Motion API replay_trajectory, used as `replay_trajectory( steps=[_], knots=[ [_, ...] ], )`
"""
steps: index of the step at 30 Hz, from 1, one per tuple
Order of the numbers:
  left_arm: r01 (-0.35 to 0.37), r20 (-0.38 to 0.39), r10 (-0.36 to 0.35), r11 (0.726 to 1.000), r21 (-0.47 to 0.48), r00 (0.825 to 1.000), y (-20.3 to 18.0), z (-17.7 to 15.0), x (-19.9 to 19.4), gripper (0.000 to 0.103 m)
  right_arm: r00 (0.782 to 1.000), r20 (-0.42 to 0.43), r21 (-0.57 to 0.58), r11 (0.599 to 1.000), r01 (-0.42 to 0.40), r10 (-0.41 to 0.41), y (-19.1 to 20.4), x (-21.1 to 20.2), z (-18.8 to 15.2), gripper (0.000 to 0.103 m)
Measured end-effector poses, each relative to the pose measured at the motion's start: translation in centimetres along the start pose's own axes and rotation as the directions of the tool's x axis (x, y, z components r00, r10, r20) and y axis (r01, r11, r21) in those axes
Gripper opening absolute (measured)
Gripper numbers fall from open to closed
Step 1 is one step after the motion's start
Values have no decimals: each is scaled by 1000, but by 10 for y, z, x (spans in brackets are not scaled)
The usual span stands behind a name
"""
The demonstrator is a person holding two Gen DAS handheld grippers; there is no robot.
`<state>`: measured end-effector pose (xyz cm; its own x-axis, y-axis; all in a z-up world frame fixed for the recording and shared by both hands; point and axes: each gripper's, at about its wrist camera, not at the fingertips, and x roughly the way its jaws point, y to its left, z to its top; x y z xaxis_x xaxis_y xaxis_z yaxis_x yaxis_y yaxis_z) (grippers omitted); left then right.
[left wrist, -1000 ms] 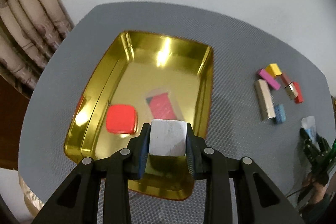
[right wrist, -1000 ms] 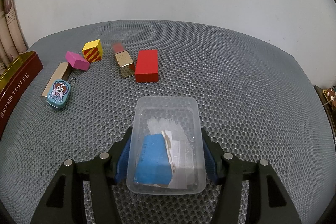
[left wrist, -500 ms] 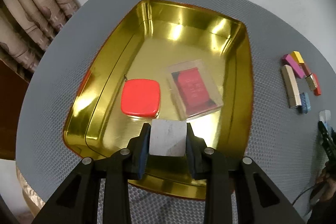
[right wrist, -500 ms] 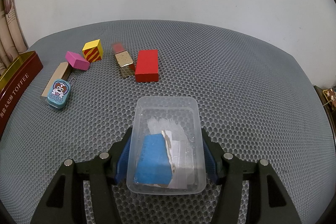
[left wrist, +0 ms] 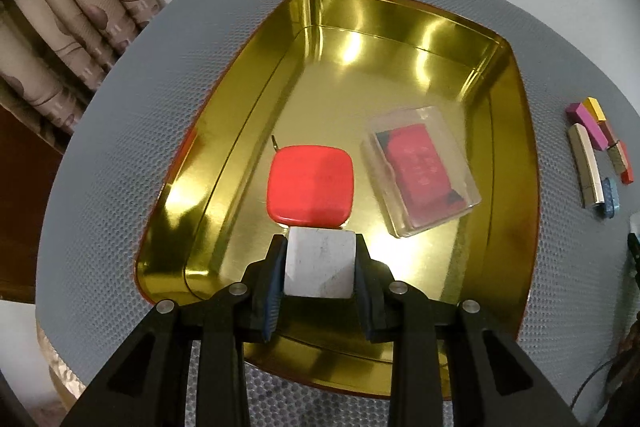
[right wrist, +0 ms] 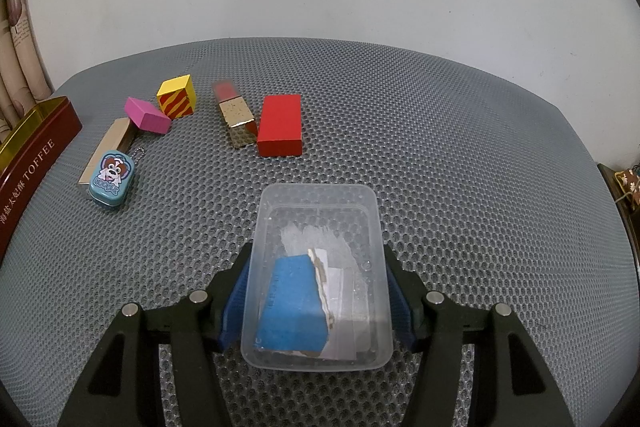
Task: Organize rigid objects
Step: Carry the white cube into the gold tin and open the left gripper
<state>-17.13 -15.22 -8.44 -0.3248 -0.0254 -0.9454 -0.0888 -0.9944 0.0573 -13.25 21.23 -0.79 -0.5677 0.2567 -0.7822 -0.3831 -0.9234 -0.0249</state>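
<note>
My left gripper [left wrist: 320,265] is shut on a white block [left wrist: 319,263] and holds it over the near part of a gold tin tray [left wrist: 516,147]. In the tray lie a red rounded tin [left wrist: 310,185] and a clear case with a red card [left wrist: 420,171]. My right gripper [right wrist: 318,291] is shut on a clear plastic box [right wrist: 320,227] with a blue card and paper inside; the box sits low on the grey mesh table [right wrist: 460,147]. Loose pieces lie beyond: a red block [right wrist: 280,125], a gold bar [right wrist: 237,119], a yellow striped cube [right wrist: 177,102], a pink block [right wrist: 147,115], a beige bar [right wrist: 110,141], a blue dog tin [right wrist: 112,179].
The tray's dark red outer wall [right wrist: 28,163], lettered TOFFEE, shows at the left of the right wrist view. A curtain [left wrist: 60,27] hangs beyond the table's left edge. A white wall stands behind the table. The same loose pieces [left wrist: 596,155] lie right of the tray.
My left gripper has moved forward and down over the tray with the white block, which now hangs just before the red tin. The right gripper and its box have not moved.
</note>
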Motion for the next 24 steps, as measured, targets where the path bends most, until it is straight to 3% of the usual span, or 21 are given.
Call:
replay_trajectory(
  steps=[9,16,24],
  knots=[
    [12,-1,-12,1000,-23,1000,5,0,-1,30,1000,0,-1,1000,1,-1,1,-1,-4,61],
    [19,17,-19,1000,-22,1000,1,-2,-9,43,1000,0,0,1000,1,-1,-7,6,0,61],
    [11,91,-8,999,-43,996,-6,-3,-31,46,1000,0,0,1000,2,-2,0,7,5,61]
  ],
)
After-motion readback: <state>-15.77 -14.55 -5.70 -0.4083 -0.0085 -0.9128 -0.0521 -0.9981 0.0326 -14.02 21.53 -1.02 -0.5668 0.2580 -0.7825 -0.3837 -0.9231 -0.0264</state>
